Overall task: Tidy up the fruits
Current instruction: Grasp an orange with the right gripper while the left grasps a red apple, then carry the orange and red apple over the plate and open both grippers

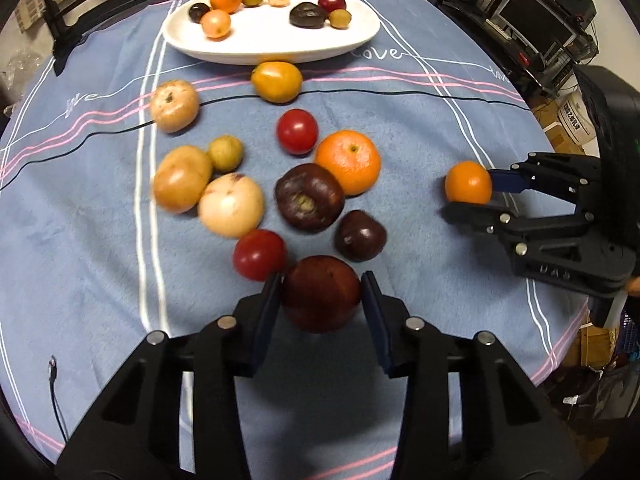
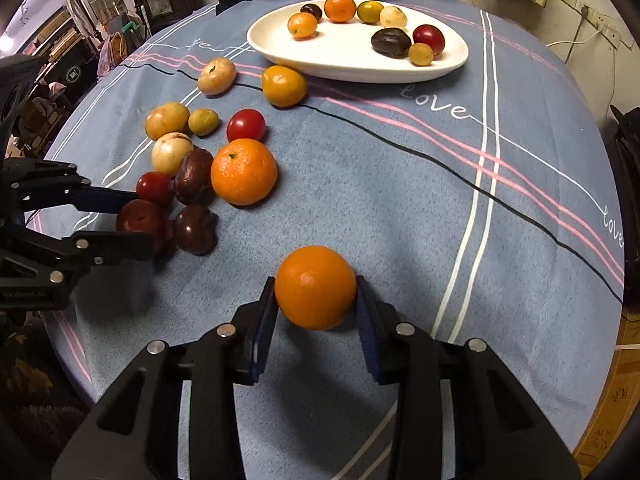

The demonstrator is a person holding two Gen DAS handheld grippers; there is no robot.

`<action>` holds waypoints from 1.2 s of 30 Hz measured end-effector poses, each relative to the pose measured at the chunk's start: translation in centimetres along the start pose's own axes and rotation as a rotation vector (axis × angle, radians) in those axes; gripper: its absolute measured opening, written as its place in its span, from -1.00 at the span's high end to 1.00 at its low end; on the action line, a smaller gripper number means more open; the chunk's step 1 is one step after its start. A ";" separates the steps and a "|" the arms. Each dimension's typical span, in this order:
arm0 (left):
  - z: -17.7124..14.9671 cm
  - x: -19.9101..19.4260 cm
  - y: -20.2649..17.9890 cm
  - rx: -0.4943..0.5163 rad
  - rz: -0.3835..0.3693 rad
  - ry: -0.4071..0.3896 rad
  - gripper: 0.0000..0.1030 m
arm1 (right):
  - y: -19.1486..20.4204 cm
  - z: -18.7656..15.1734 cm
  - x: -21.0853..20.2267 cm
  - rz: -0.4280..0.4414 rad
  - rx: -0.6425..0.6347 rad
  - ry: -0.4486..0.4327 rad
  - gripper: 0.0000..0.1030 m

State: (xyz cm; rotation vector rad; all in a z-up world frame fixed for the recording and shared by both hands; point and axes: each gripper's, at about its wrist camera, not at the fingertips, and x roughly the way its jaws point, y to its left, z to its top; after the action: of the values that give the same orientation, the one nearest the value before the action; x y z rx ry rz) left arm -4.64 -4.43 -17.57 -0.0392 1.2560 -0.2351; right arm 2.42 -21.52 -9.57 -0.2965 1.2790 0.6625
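— What did you see on the left, then?

— The left gripper [image 1: 321,294] had its pads against both sides of a dark red fruit [image 1: 321,293], pinching it at the near edge of the loose pile on the blue striped cloth [image 1: 100,240] that covered the surface. Just beyond it lay a red tomato [image 1: 259,255], two dark purple fruits, a pale round one and a big orange [image 1: 348,161].

— And further right?

— The right gripper [image 2: 315,296] was well apart from the pile, clamped on a small orange [image 2: 315,287], one pad on each flank. In the view from its own camera the fruit looked clear of the cloth, though I could not tell for certain.

— The plate?

— The white oval plate [image 2: 352,68] stood at the far side, already holding eight small fruits. A yellow-orange fruit [image 2: 283,85] sat just beside its near rim.
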 end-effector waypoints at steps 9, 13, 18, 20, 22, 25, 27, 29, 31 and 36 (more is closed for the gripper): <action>-0.3 -4.0 3.2 -0.036 0.014 -0.080 0.19 | 0.8 0.1 -0.4 0.016 0.044 -0.010 0.26; -0.2 -4.4 4.0 -0.026 0.039 -0.090 0.19 | 1.8 0.1 -0.1 0.015 0.044 0.003 0.26; 0.2 -4.6 4.7 -0.012 0.034 -0.097 0.19 | 2.7 0.3 0.0 0.009 0.051 0.016 0.26; 0.9 -4.8 4.9 -0.003 0.030 -0.106 0.19 | 2.9 0.6 -0.2 0.001 0.053 0.015 0.26; 1.9 -5.2 4.9 0.015 0.030 -0.124 0.19 | 2.8 1.3 -0.7 -0.003 0.055 0.005 0.26; 4.2 -5.9 4.8 0.044 0.033 -0.158 0.19 | 2.6 3.1 -2.3 -0.020 0.055 -0.040 0.26; 6.2 -6.7 4.5 0.066 0.036 -0.195 0.19 | 2.3 4.8 -3.7 -0.025 0.059 -0.084 0.26; 8.4 -7.7 4.1 0.085 0.042 -0.236 0.19 | 1.9 6.6 -5.2 -0.032 0.060 -0.132 0.26; 10.3 -8.4 3.8 0.092 0.052 -0.268 0.19 | 1.5 8.2 -6.5 -0.040 0.061 -0.177 0.26; 14.6 -9.8 3.1 0.107 0.076 -0.343 0.19 | 0.5 12.4 -9.3 -0.039 0.073 -0.283 0.26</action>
State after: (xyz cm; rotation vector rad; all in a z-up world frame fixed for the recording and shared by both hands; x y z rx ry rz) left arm 6.78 -0.95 -4.29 0.0588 0.9004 -0.2192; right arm 10.55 -16.99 2.87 -0.1612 1.0216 0.5997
